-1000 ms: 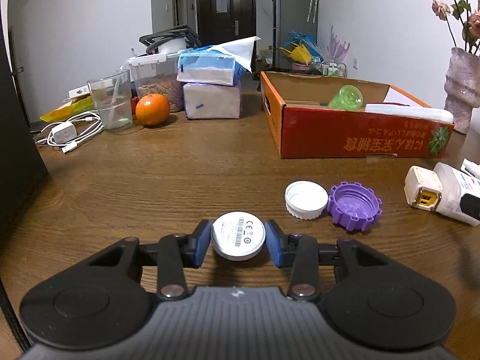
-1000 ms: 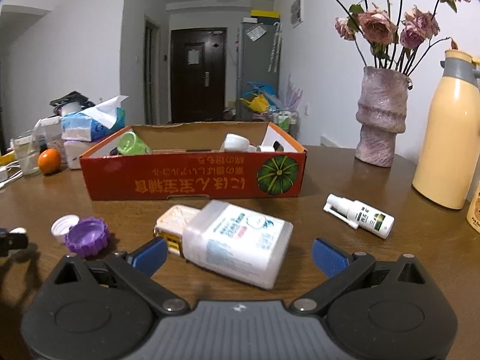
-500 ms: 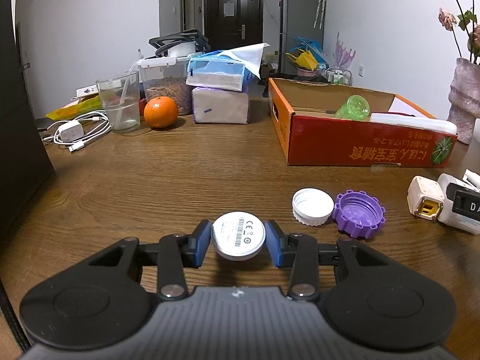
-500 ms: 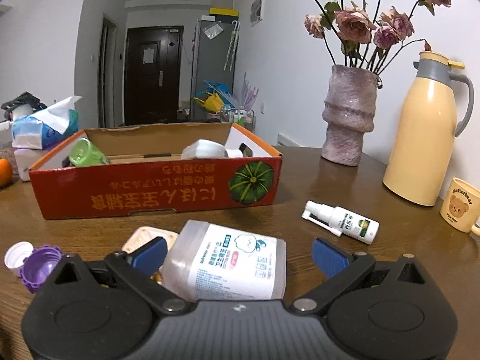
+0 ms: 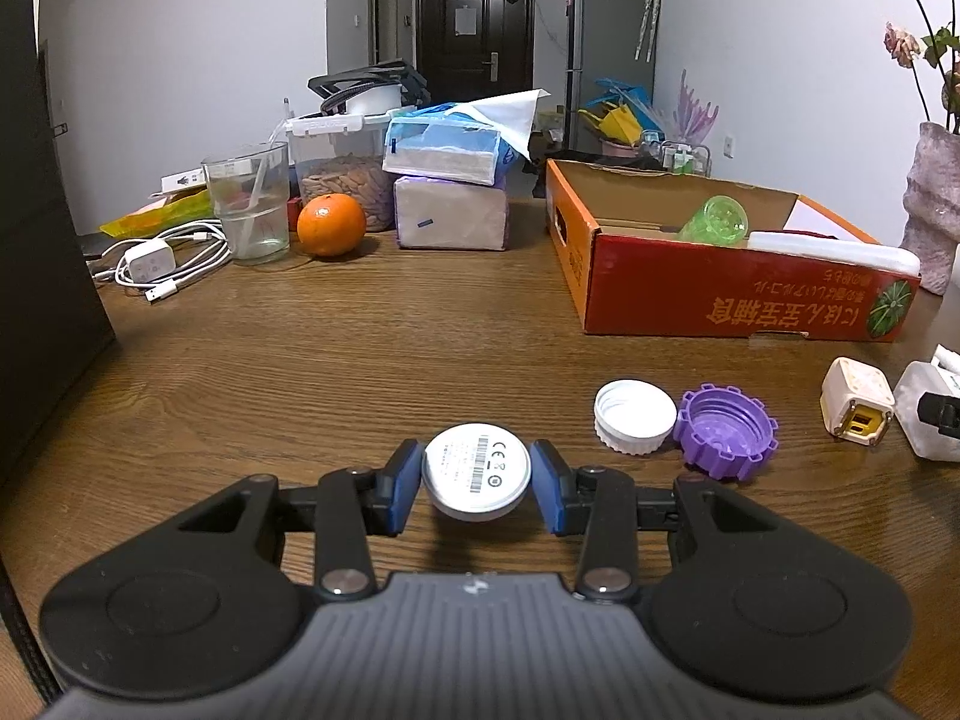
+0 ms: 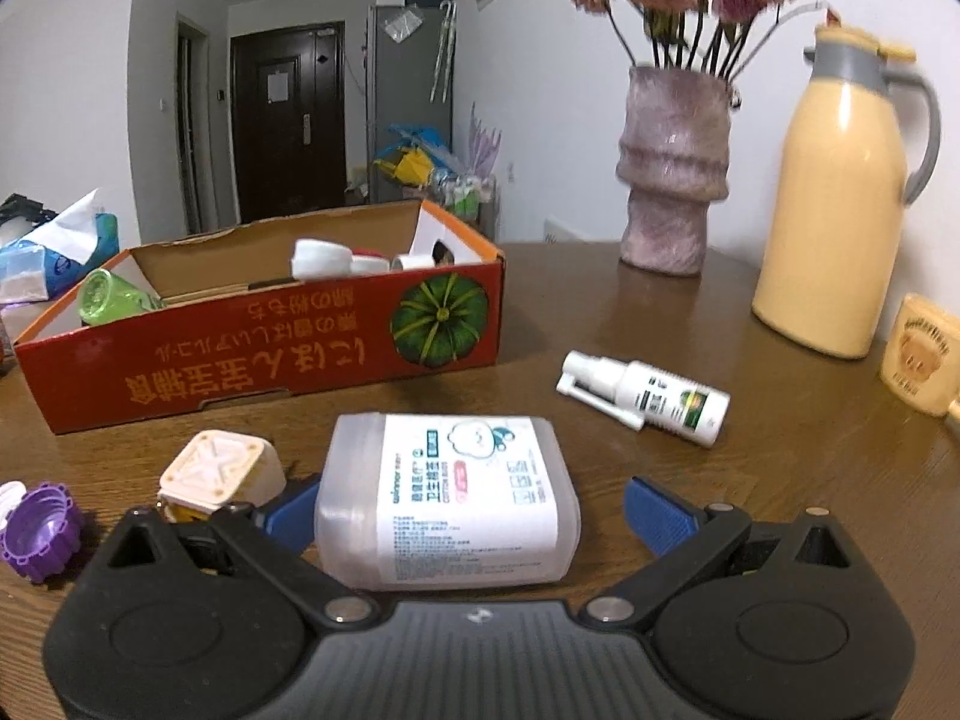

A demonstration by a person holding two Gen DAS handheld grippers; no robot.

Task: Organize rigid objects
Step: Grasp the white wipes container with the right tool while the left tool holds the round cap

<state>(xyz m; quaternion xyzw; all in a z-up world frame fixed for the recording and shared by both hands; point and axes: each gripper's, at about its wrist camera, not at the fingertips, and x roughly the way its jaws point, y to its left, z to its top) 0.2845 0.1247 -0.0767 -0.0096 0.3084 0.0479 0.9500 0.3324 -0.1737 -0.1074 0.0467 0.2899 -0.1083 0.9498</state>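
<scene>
Disc [image 5: 476,471] (round, smooth) in left tool [image 5: 475,483].

Glossy wood grain on the bench [image 5: 360,360]; printed cardboard box [image 6: 258,354], matt; translucent plastic cotton-swab container [image 6: 447,498] with a paper label; ridged purple plastic cap [image 5: 725,439]; smooth white disc [image 5: 477,471].
</scene>
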